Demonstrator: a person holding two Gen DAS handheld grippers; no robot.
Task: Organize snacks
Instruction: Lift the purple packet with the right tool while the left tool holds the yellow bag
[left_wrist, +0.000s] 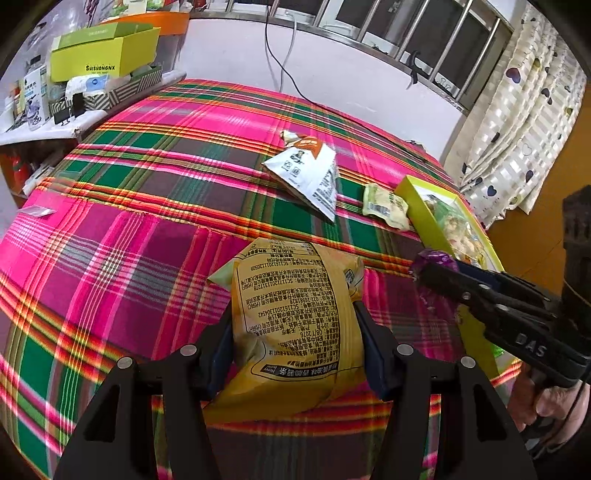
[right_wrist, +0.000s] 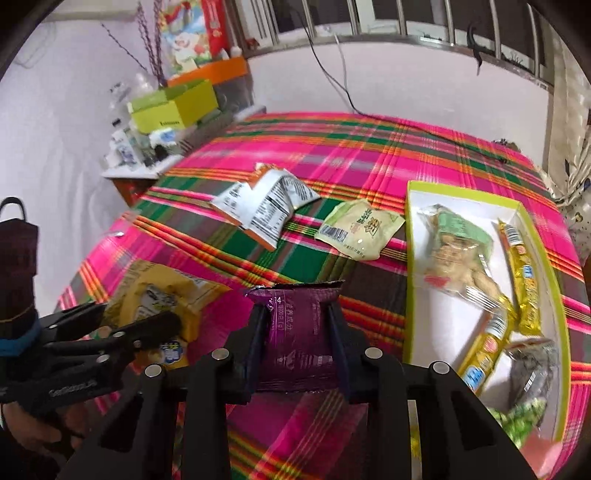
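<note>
My left gripper (left_wrist: 293, 325) is shut on a puffy yellow snack bag (left_wrist: 291, 310) with black print, held over the plaid cloth (left_wrist: 155, 206). My right gripper (right_wrist: 297, 325) is shut on a small purple snack packet (right_wrist: 299, 332); the left wrist view shows that packet (left_wrist: 432, 260) at the tip of the right gripper, beside the box. A shallow yellow-green box (right_wrist: 413, 258) at the right holds several snacks: a green-labelled clear bag, yellow sausage sticks and a dark packet. A white and orange bag (right_wrist: 266, 201) and a pale green packet (right_wrist: 360, 229) lie loose on the cloth.
The plaid cloth covers a wide table (right_wrist: 332, 147). At the back left a shelf carries a yellow-green carton (left_wrist: 105, 55), a striped box and bottles. A cable (left_wrist: 280, 62) hangs down the white wall. Curtains (left_wrist: 524, 122) hang at the right. A hand (left_wrist: 546, 406) grips the right tool.
</note>
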